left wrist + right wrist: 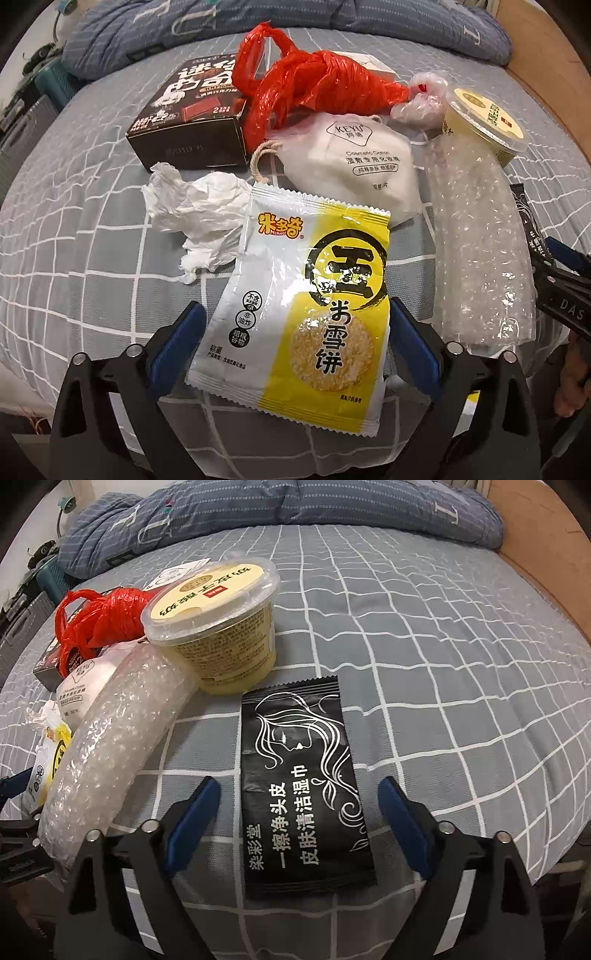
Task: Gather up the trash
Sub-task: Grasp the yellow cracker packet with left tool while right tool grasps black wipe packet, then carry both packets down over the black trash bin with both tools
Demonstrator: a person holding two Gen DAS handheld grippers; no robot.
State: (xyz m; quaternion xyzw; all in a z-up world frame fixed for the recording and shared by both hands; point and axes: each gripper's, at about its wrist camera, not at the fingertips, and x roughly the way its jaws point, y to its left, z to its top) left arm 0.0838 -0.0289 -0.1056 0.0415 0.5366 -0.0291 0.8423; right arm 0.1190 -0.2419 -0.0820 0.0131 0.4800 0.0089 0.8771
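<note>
Straddling a yellow-and-white snack packet (306,314), the left gripper (295,332) has its blue fingers spread wide, one on each side of the packet's lower half and touching neither edge; in my judgement this lines up a pinch across the packet's width. The right gripper (299,808) does the same over a black wipe sachet (303,786), jaws apart with the sachet lying flat between them on the grey checked bedsheet (443,664). Neither gripper holds anything yet.

The rest of the trash is heaped close together, probably for easy reach. In the left view, a crumpled tissue (195,218) sits at ten o'clock of the snack packet, touching its top corner; a white cotton-pad pouch (354,162) lies at twelve, with a knotted red plastic bag (310,81) and a dark chocolate box (188,118) beyond. A roll of bubble wrap (480,240) runs along at three o'clock, its far end against a yellow lidded cup (484,122). A clear crumpled bag (421,99) lies between the red bag and the cup.

Open room is uneven. In the right view the sheet from twelve round to four o'clock of the sachet is bare, so lifting away that side looks easy; at nine o'clock the bubble wrap crowds the left finger. A folded blue quilt (295,509) bounds the far edge, and no bin shows in either view
</note>
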